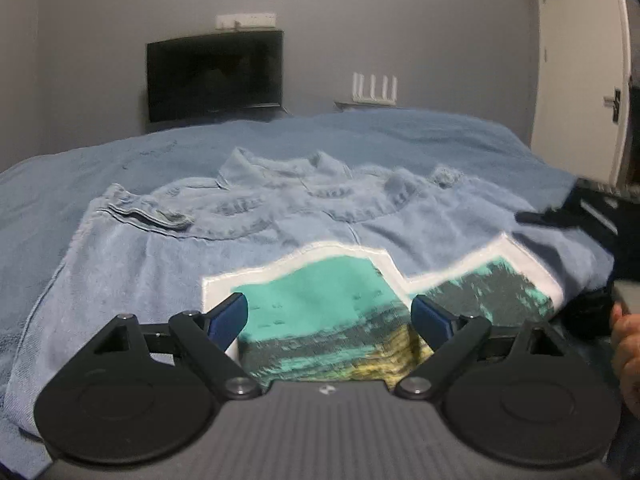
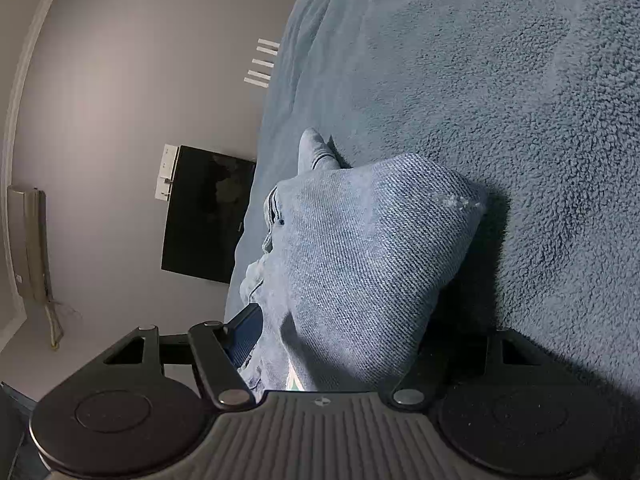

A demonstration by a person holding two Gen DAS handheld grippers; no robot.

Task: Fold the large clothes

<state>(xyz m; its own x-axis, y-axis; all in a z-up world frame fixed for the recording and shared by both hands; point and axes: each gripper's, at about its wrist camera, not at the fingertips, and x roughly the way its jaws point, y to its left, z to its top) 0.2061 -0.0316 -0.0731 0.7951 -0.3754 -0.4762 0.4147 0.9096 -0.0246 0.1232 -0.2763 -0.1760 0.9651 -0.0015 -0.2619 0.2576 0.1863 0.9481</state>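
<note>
A light blue denim jacket [image 1: 248, 216] lies spread on the bed, back side up, with a white-bordered teal and yellow picture patch [image 1: 340, 312]. My left gripper [image 1: 330, 314] is open above the patch, at the jacket's near edge, holding nothing. My right gripper [image 2: 332, 340] is rolled on its side at the jacket's right edge. Denim [image 2: 360, 256] fills the space between its fingers; the left finger [image 2: 244, 332] shows, the right one is hidden under the cloth. The right gripper also shows, blurred, in the left wrist view [image 1: 580, 208].
The bed is covered with a blue fleece blanket [image 1: 400, 136] [image 2: 500, 80]. A black TV [image 1: 216, 74] and a white router [image 1: 374, 88] stand against the grey far wall. A white door [image 1: 580, 72] is at the right. A hand [image 1: 626, 344] shows at the right edge.
</note>
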